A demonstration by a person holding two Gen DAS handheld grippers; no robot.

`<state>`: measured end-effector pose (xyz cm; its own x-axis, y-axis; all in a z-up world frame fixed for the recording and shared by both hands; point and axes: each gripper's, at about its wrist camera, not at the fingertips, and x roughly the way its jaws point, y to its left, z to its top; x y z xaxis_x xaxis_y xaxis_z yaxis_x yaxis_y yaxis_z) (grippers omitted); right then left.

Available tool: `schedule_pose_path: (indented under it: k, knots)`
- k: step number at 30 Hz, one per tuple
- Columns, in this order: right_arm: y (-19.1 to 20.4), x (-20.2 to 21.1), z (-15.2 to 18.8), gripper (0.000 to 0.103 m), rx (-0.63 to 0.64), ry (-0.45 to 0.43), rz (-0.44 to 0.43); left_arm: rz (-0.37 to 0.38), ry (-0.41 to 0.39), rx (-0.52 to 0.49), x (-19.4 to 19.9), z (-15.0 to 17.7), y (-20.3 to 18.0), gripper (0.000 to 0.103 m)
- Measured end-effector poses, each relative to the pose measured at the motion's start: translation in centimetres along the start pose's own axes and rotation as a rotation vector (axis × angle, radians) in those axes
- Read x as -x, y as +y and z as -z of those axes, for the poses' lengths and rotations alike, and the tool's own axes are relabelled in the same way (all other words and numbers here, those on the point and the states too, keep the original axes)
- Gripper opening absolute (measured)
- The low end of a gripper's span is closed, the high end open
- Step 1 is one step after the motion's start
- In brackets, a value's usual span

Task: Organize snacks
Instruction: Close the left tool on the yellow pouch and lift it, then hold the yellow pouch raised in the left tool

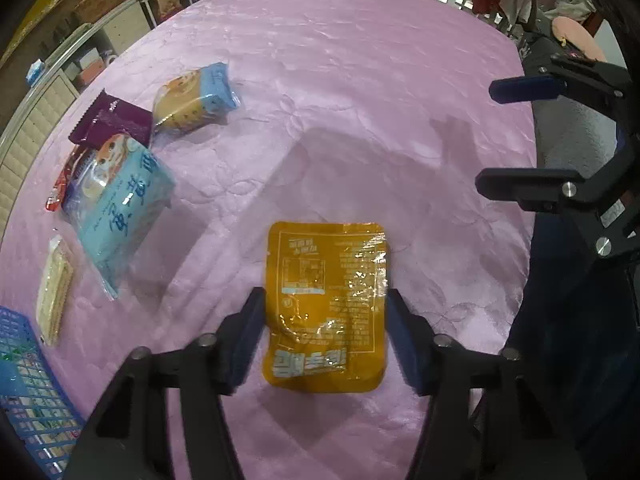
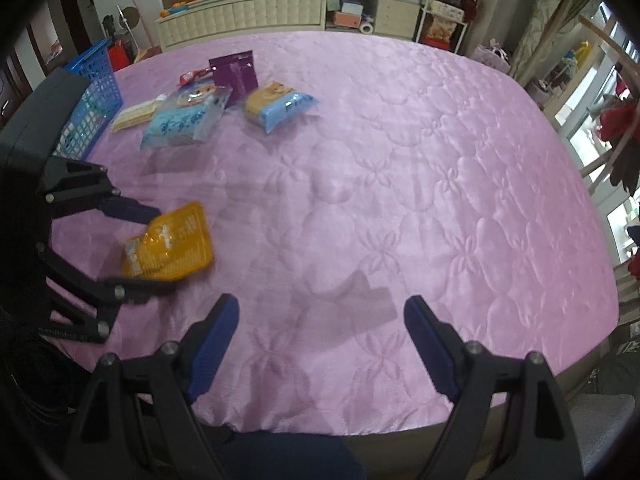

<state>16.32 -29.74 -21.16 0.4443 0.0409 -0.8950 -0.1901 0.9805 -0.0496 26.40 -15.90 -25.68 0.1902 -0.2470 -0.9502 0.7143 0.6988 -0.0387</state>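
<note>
An orange snack pouch (image 1: 326,304) lies between the fingers of my left gripper (image 1: 326,300), which touch its two edges; it looks pinched. In the right wrist view the pouch (image 2: 170,246) sits between the left gripper's fingers (image 2: 132,210), tilted just above the pink cover. My right gripper (image 2: 320,312) is open and empty over bare cover near the front edge; it also shows at the right of the left wrist view (image 1: 492,136). Other snacks lie grouped: a light blue bag (image 1: 120,208), a purple packet (image 1: 114,120), a blue-and-tan biscuit pack (image 1: 196,96), a wafer pack (image 1: 54,292).
A blue plastic basket (image 1: 28,396) stands at the left edge of the pink quilted surface (image 2: 400,160), and shows in the right wrist view (image 2: 94,92). A cream headboard and shelves (image 2: 248,12) stand behind. Clutter and windows line the right side.
</note>
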Motion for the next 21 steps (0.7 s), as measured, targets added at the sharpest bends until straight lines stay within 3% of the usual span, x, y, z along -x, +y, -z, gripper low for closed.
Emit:
schedule_pose_path:
  k: [3,6,7,15,21]
  knots:
    - [0.0,0.1,0.0,0.087,-0.006,-0.003,-0.009,0.017,0.006,0.026,0.3,0.0,-0.2,0.051]
    - [0.3,0.2,0.1,0.087,-0.003,-0.007,-0.020,0.008,0.001,0.060,0.9,0.8,-0.2,0.035]
    - [0.5,0.3,0.1,0.087,0.005,-0.006,-0.021,0.003,0.003,0.070,0.8,1.1,-0.3,0.034]
    - [1.5,0.3,0.0,0.087,0.007,-0.004,-0.043,-0.052,0.012,0.160,1.1,2.0,-1.1,0.034]
    - [1.6,0.1,0.1,0.087,-0.009,0.013,-0.040,-0.102,0.047,0.216,0.5,1.5,-2.0,0.041]
